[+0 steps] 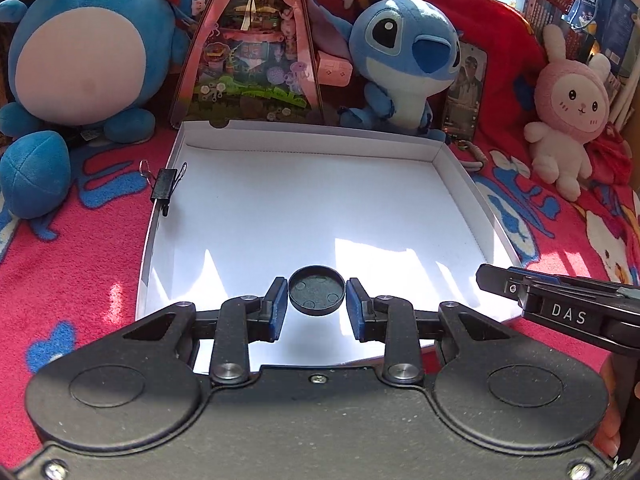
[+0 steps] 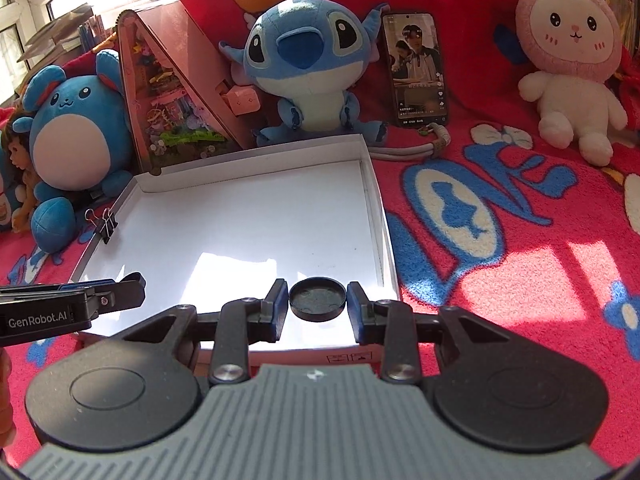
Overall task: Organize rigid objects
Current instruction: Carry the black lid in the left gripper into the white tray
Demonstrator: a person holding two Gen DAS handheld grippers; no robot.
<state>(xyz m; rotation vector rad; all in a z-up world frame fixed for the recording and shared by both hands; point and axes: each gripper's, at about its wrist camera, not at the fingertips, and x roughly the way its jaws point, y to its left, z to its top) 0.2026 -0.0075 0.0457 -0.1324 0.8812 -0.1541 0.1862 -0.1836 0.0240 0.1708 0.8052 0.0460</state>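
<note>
right gripper's side label (image 1: 568, 314): "DAS" in pale capitals on the black housing, at about four o'clock in the left wrist view.
left gripper's side label (image 2: 38, 321): "GenRobot.AI" in white on the black housing, at about nine o'clock in the right wrist view.
red blanket (image 2: 480, 216): large blue-and-cream letters reading "LOVE", at three o'clock.
phone screen (image 2: 418, 68): small captions, too fine to read.

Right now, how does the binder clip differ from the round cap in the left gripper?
The binder clip is boxy with wire handles; the round cap is a shallow disc. The clip sits clamped on the left wall of the white box; the cap is pinched in the left gripper. Both are black.
</note>
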